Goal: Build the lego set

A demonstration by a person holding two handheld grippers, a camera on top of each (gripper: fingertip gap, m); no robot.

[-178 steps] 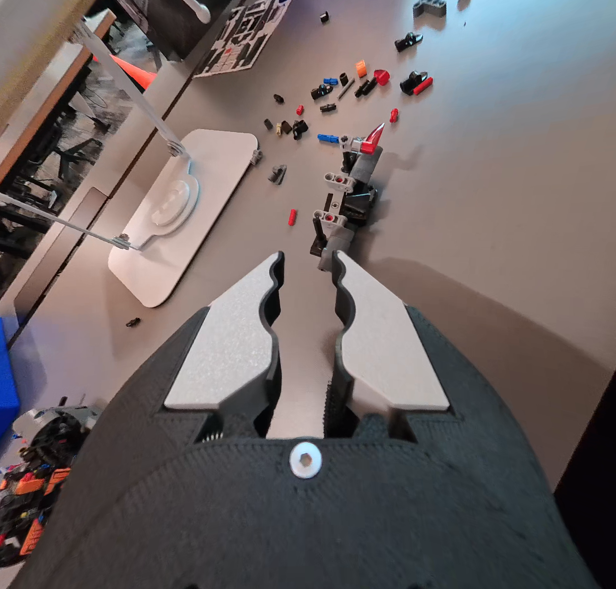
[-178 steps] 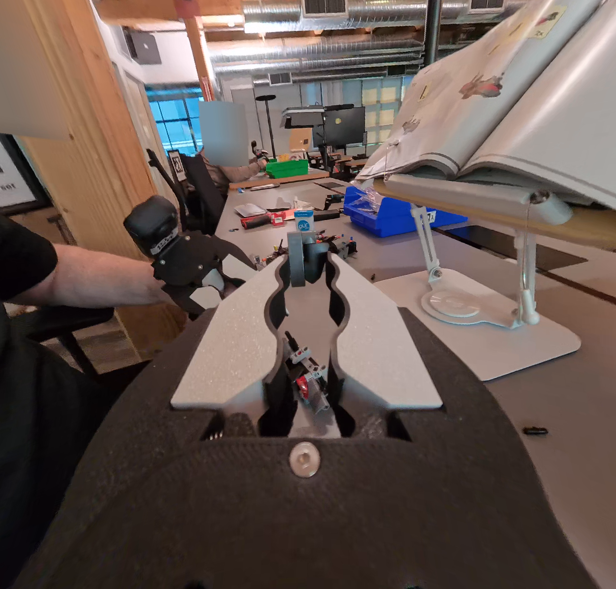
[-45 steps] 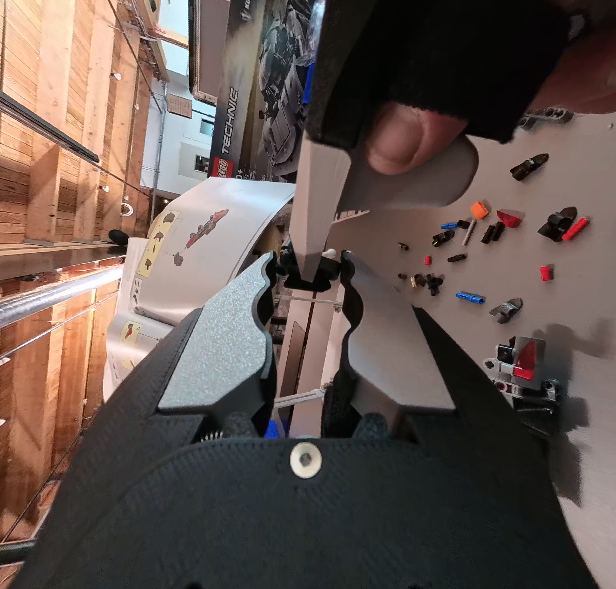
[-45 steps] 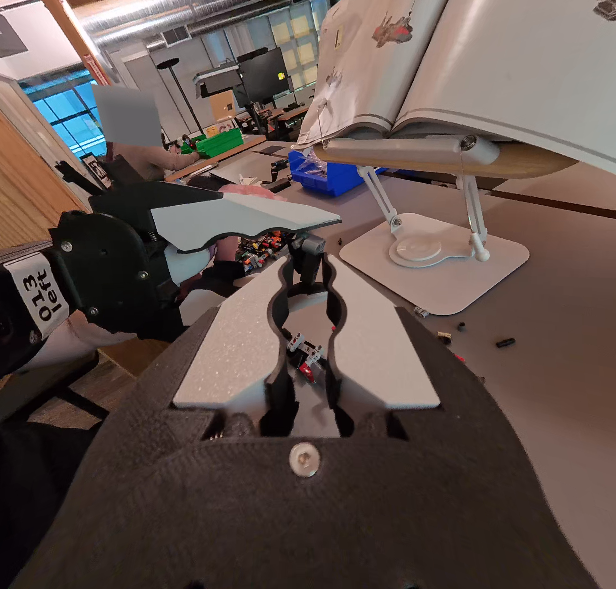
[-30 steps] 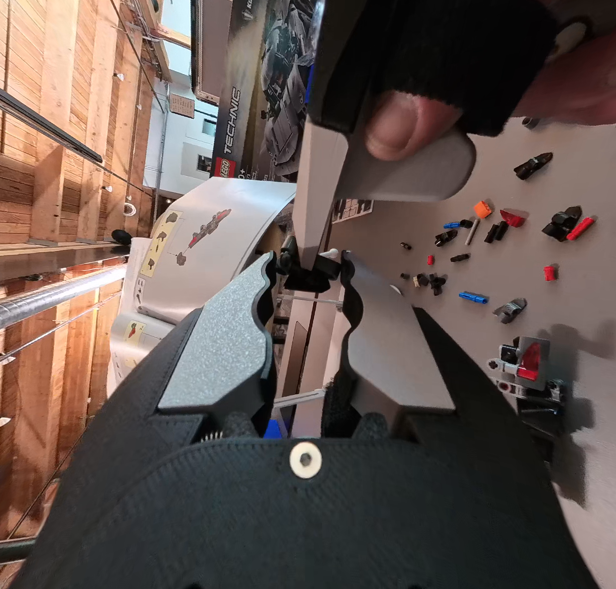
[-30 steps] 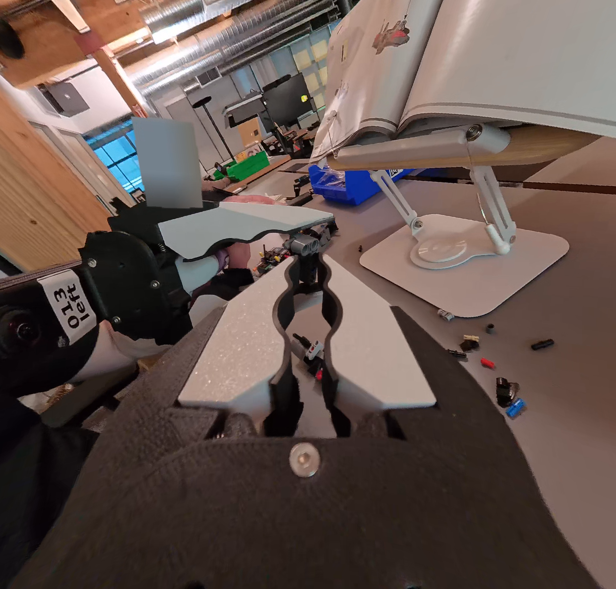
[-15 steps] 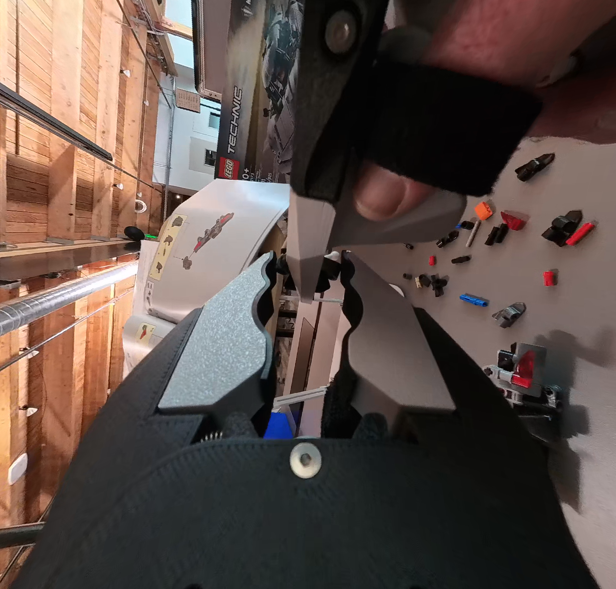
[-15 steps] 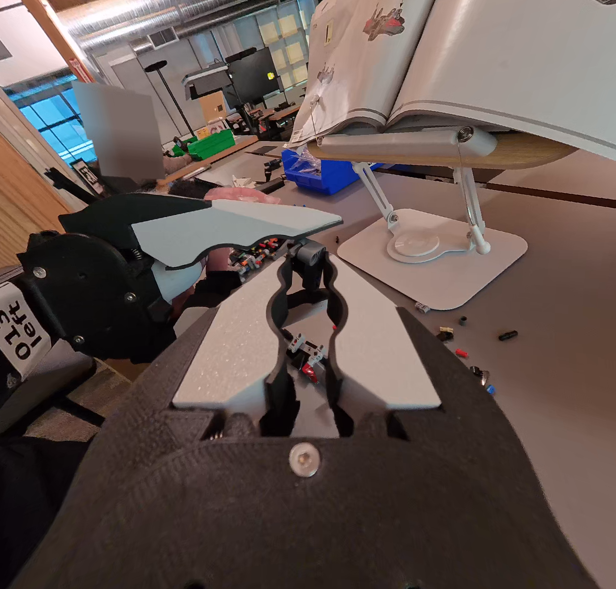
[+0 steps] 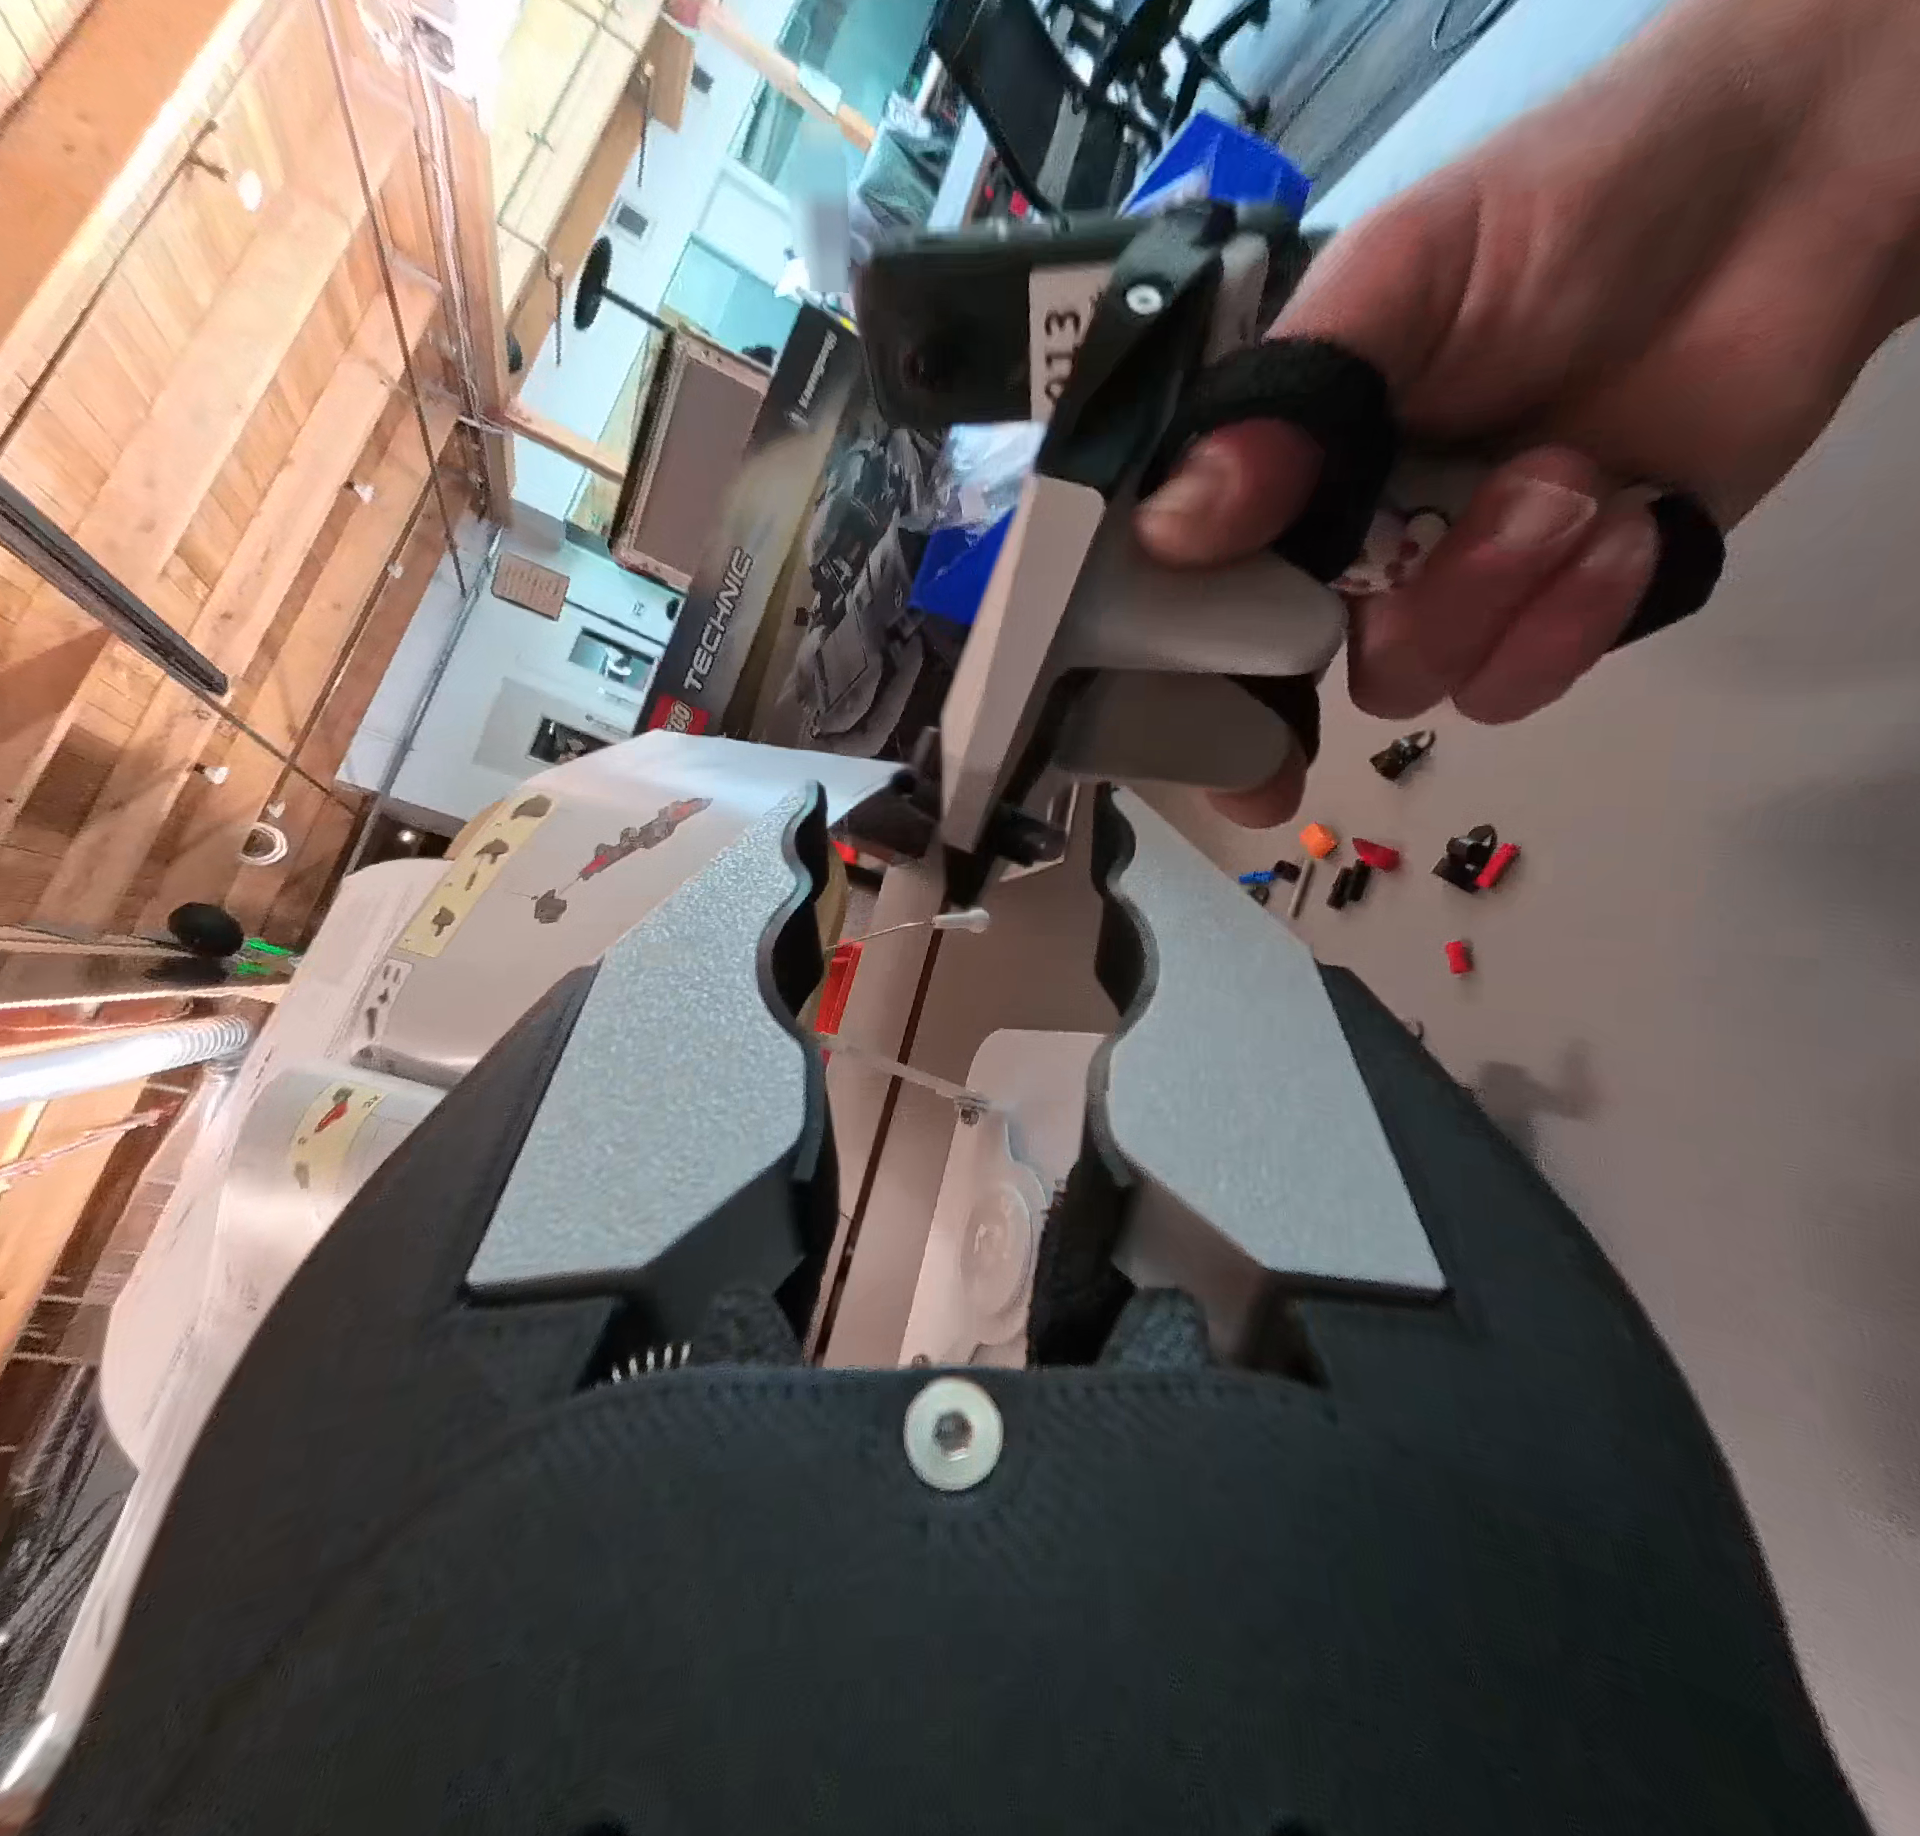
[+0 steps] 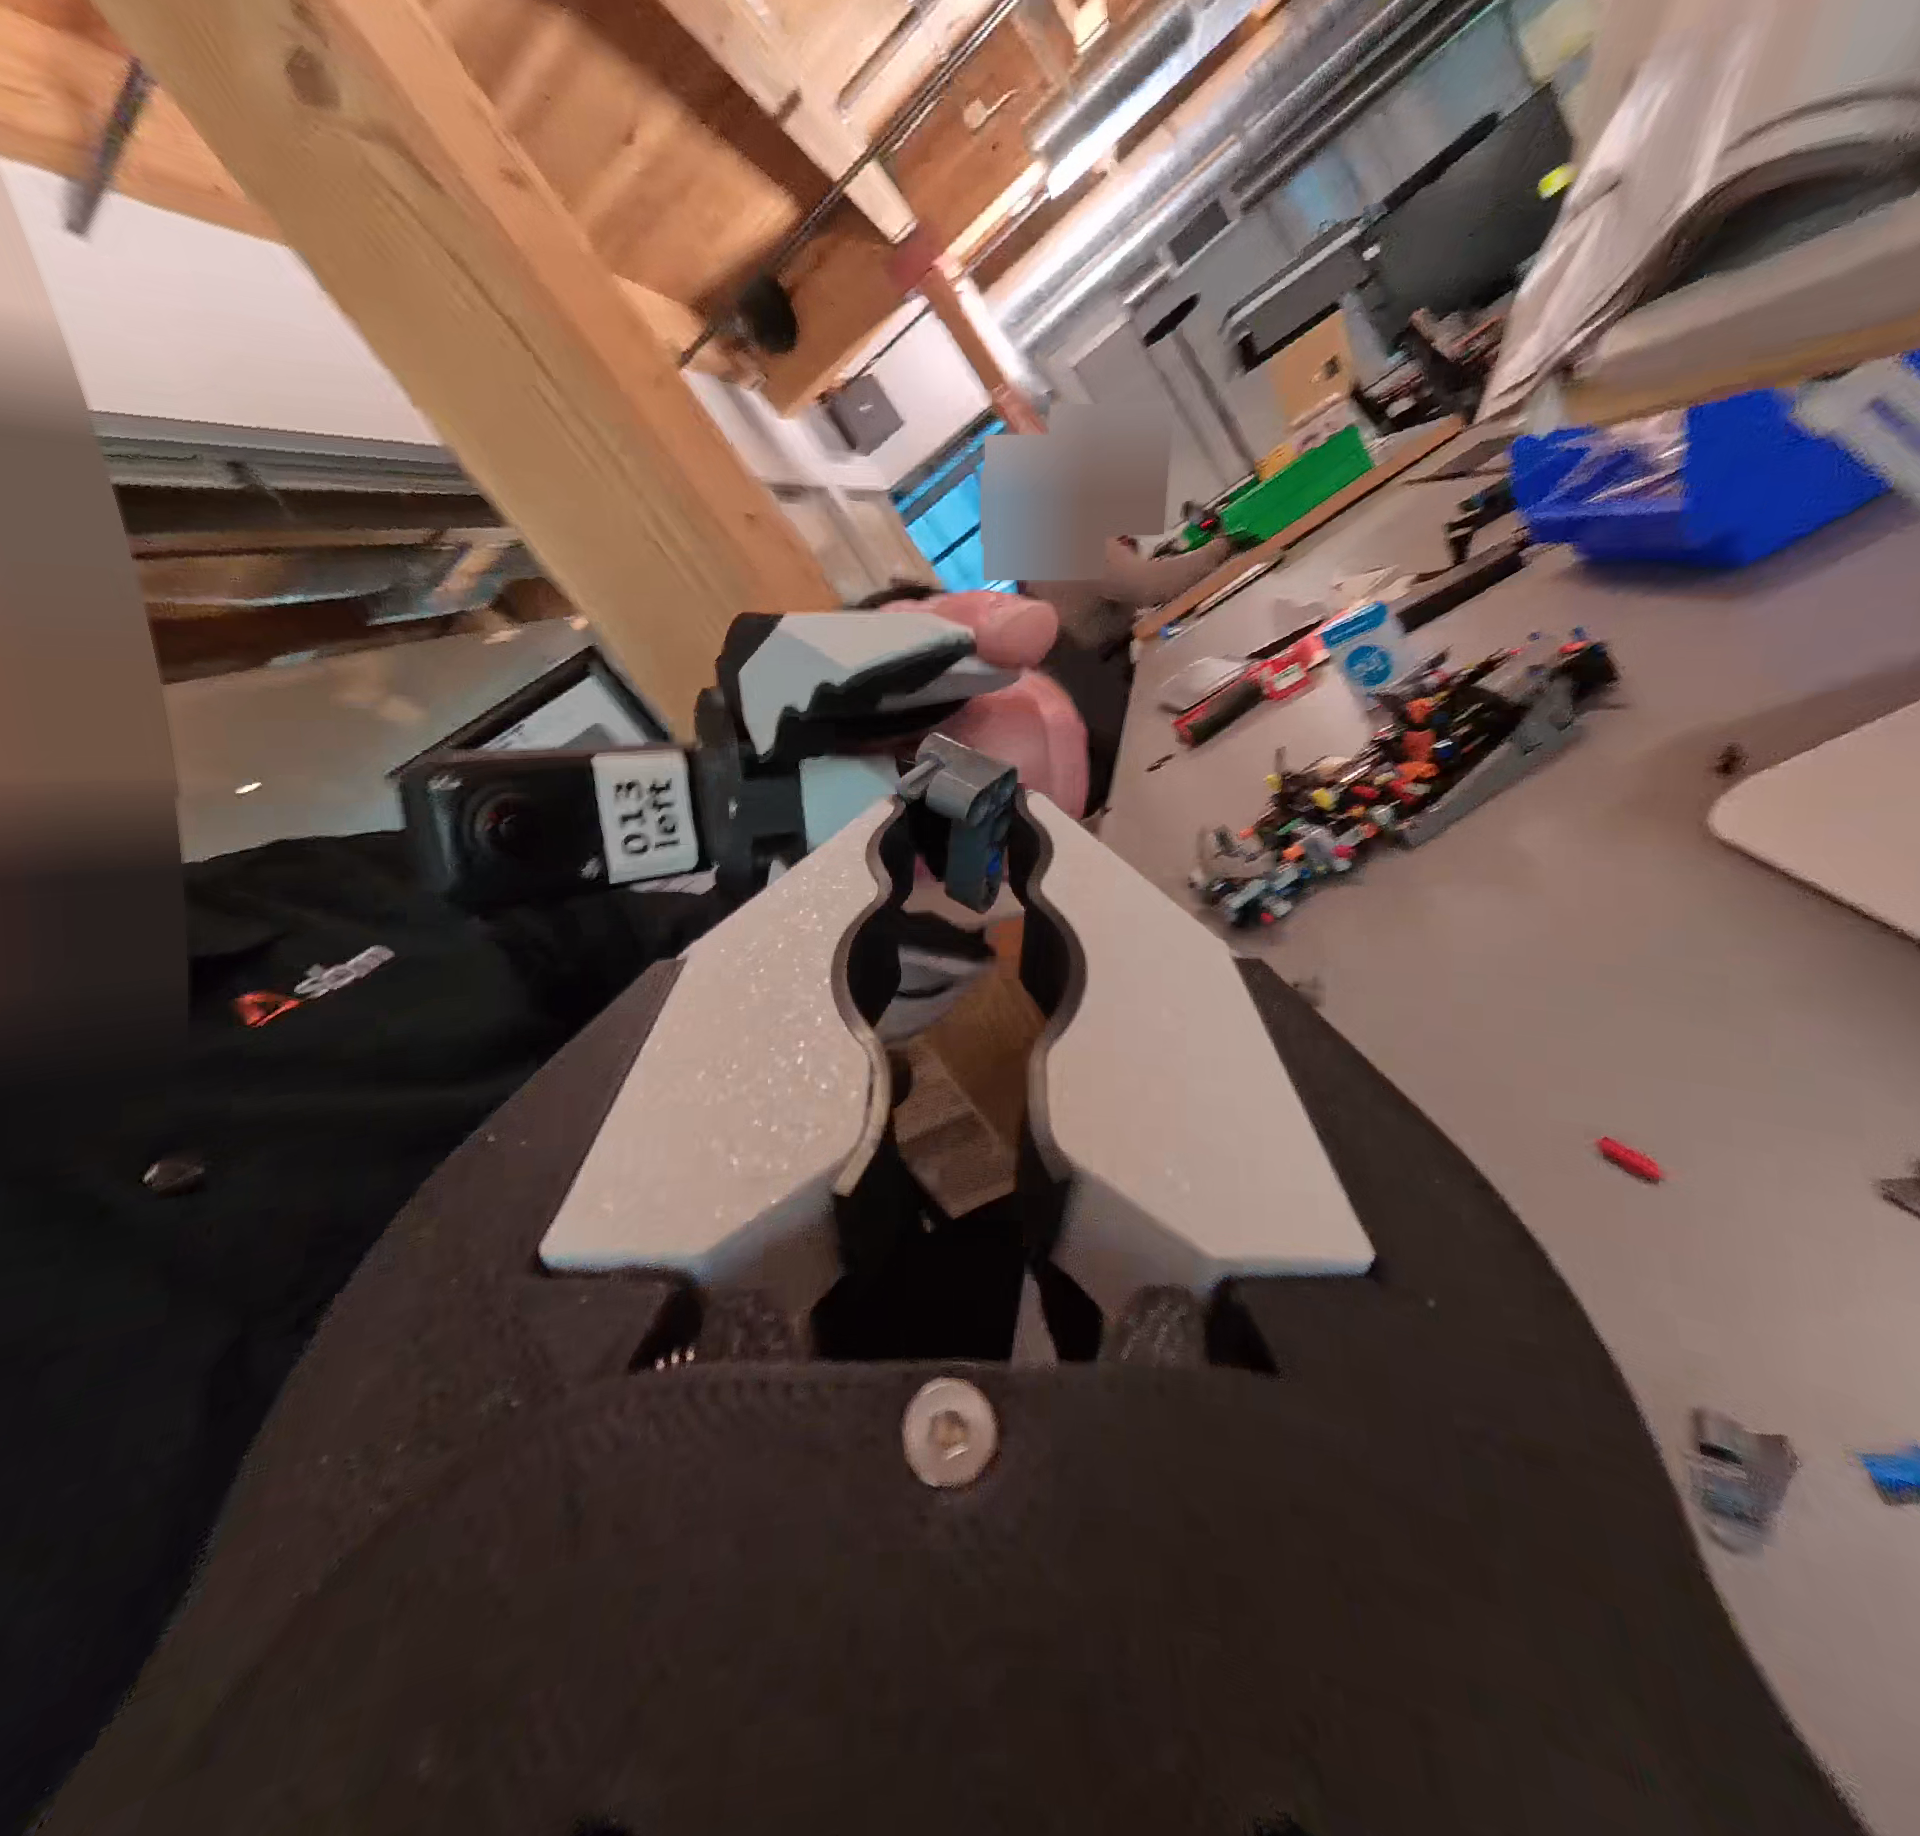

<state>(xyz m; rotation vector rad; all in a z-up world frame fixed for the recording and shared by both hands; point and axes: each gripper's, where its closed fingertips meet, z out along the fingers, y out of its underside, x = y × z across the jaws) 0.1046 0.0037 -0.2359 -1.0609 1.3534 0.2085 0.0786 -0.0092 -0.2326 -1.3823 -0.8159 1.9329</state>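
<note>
Lego is what this turns on: a small dark grey piece [image 10: 971, 818] with a short pale pin poking from its top left corner, pinched at the very tips of the right gripper [image 10: 961, 830]. Its jaws are closed on it, and the piece stands up beyond the fingertips, long axis roughly in line with the fingers and leaning a little to the left.

From the left wrist view, that same right gripper [image 9: 992, 830] comes in from above, tip pointing down into the gap ahead of the left gripper [image 9: 961, 856], with the person's hand [image 9: 1538, 352] wrapped round its handle. The left gripper's jaws stand apart with nothing between them; only the book stand's base and the open instruction booklet [image 9: 499, 913] show through the gap. I'd say the held piece sits just beyond the left fingertips, near the mouth but not inside it, though the right finger hides most of it in that view.

So the left gripper is the nearer one to take hold, and it looks side-on to the right, roughly across the piece's long axis. In the right wrist view the left gripper [image 10: 883, 685] shows just left of the piece and slightly above.

Loose parts [image 9: 1371, 861] lie scattered on the grey table [image 9: 1714, 1059], far right of both tools.
</note>
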